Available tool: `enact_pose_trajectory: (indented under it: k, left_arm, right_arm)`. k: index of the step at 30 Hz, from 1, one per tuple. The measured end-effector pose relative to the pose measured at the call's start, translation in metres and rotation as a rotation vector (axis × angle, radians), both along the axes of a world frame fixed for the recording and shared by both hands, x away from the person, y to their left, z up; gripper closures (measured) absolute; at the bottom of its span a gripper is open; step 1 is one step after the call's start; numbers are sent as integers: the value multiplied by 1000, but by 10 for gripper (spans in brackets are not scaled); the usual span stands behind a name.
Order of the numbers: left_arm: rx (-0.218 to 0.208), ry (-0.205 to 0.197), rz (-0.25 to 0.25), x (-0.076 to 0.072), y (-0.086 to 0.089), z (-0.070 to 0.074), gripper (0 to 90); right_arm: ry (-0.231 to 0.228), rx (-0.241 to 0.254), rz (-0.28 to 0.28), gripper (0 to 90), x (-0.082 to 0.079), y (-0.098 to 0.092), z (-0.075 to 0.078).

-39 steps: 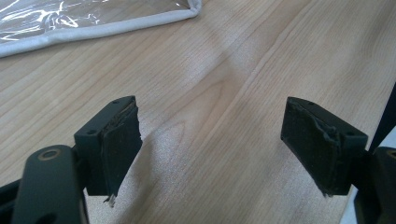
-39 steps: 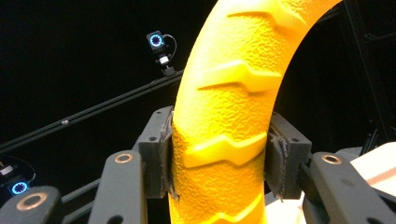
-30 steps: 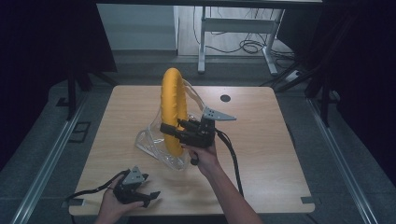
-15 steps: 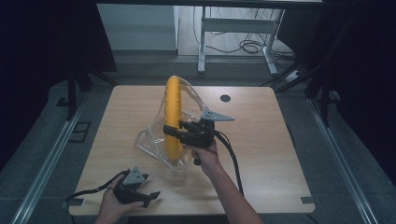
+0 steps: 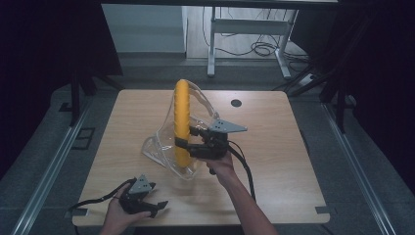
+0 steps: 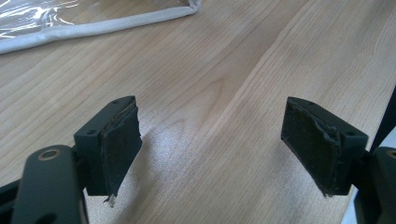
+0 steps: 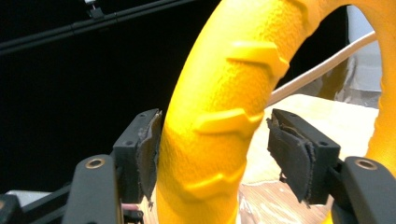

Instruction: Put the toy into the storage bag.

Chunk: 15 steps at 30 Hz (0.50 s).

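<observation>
no readable text, labels, numbers

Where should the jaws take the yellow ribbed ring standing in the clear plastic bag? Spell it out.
Grip the yellow ribbed ring across its band on the lower near arc, coming level from the right gripper's side: it stands upright on edge, and the clear plastic bag leaves that stretch exposed.

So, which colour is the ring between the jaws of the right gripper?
The ring is bright yellow with raised ridges, best seen in the right gripper view.

Ring stands upright mid-bench, partly in plastic bag. Right hand-held gripper just right of ring, jaws astride it. Left hand-held gripper at near-left edge, well apart from bag.
</observation>
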<state>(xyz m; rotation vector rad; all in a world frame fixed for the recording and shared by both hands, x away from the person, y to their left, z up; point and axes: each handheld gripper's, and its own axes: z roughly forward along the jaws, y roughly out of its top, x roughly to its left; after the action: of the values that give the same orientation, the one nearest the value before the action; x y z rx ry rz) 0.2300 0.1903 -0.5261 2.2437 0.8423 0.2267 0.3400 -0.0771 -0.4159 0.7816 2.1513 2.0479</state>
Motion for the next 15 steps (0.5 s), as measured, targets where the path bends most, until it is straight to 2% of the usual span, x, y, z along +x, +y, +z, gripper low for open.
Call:
enact_pose_trajectory:
  k: [4,7,11,15]
  left_arm:
    - [2,1,0,0,0,0,196]
    - [3,1,0,0,0,0,197]
    - [1,2,0,0,0,0,197]
    - [2,3,0,0,-1,-1,197]
  right_arm:
    - [-11,-27,-4,332,-4,-3,-1]
    - [-1,-13,7,330,-8,-7,-1]
    - [-11,-37,0,326,-14,-13,-2]
    - [-2,-34,-6,326,-18,-22,-7]
